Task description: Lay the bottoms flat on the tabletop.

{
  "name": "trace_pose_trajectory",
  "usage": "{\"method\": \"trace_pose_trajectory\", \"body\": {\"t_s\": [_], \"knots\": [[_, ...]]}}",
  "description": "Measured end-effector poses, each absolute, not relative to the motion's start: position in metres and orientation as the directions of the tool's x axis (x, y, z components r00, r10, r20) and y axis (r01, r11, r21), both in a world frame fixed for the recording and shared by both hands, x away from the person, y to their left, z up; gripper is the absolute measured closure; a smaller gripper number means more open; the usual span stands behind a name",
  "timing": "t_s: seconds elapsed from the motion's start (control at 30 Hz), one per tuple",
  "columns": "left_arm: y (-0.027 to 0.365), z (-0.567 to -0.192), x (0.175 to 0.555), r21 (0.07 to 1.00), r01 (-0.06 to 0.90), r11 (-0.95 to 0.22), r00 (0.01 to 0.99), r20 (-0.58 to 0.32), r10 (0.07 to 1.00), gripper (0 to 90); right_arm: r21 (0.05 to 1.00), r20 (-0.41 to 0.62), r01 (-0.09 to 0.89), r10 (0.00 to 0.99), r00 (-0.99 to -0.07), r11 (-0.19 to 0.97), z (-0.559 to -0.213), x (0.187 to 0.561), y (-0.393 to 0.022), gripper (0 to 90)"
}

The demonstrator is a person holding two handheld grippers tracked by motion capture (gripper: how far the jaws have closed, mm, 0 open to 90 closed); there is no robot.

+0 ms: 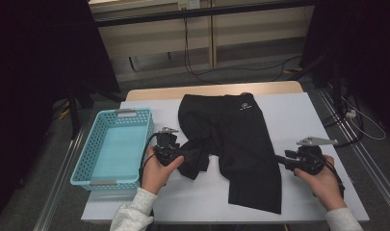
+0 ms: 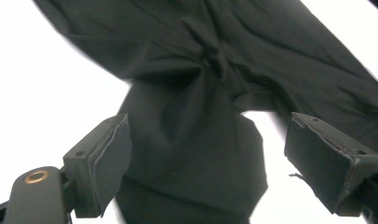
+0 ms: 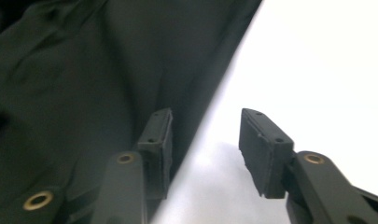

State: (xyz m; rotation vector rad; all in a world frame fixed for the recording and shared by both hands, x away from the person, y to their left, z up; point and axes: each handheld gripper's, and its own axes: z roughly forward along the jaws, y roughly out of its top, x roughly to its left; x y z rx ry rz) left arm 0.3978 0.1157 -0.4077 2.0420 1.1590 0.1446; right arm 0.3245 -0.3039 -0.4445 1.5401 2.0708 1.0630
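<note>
A pair of black shorts (image 1: pixel 236 144) lies spread on the white table (image 1: pixel 298 115), with one leg bunched up at the left. My left gripper (image 1: pixel 185 155) sits at that bunched leg. In the left gripper view its jaws (image 2: pixel 207 154) stand wide apart around the crumpled cloth (image 2: pixel 191 130); the right pad is clear of the fabric. My right gripper (image 1: pixel 279 160) rests at the right edge of the other leg. In the right gripper view it (image 3: pixel 205 140) is open, one jaw over the cloth (image 3: pixel 84 70), with bare table between the pads.
A light blue plastic basket (image 1: pixel 84 154) stands at the table's left side, with nothing in it. Cables run over the floor beyond the far edge. Dark stands flank the table on both sides.
</note>
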Motion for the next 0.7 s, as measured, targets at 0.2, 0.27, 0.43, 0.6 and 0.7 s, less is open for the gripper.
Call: {"method": "trace_pose_trajectory", "body": {"t_s": [0.2, 0.27, 0.43, 0.6, 0.7], "knots": [[0.115, -0.408, 0.395, 0.668, 0.683, -0.296, 0.581, -0.252, 0.774, 14.1, 0.735, 0.153, 0.675, 0.951, -0.269, 0.073, -0.456, 0.374, -0.299, 53.3], [0.113, -0.409, 0.394, 0.664, 0.687, -0.295, 0.581, -0.258, 0.772, 14.1, 0.733, 0.134, 0.675, 0.956, -0.26, 0.081, -0.455, 0.39, -0.296, 59.6], [0.118, -0.408, 0.391, 0.669, 0.688, -0.281, 0.565, -0.252, 0.785, 14.2, 0.719, 0.101, 0.687, 0.962, -0.253, 0.105, -0.459, 0.424, -0.285, 58.3], [0.119, -0.404, 0.384, 0.677, 0.674, -0.296, 0.582, -0.239, 0.778, 14.1, 0.741, 0.144, 0.671, 0.969, -0.199, 0.027, -0.464, 0.442, -0.283, 64.6], [0.118, -0.407, 0.382, 0.664, 0.684, -0.302, 0.577, -0.239, 0.781, 14.0, 0.736, 0.116, 0.674, 0.971, -0.207, 0.056, -0.463, 0.448, -0.278, 65.1]]}}
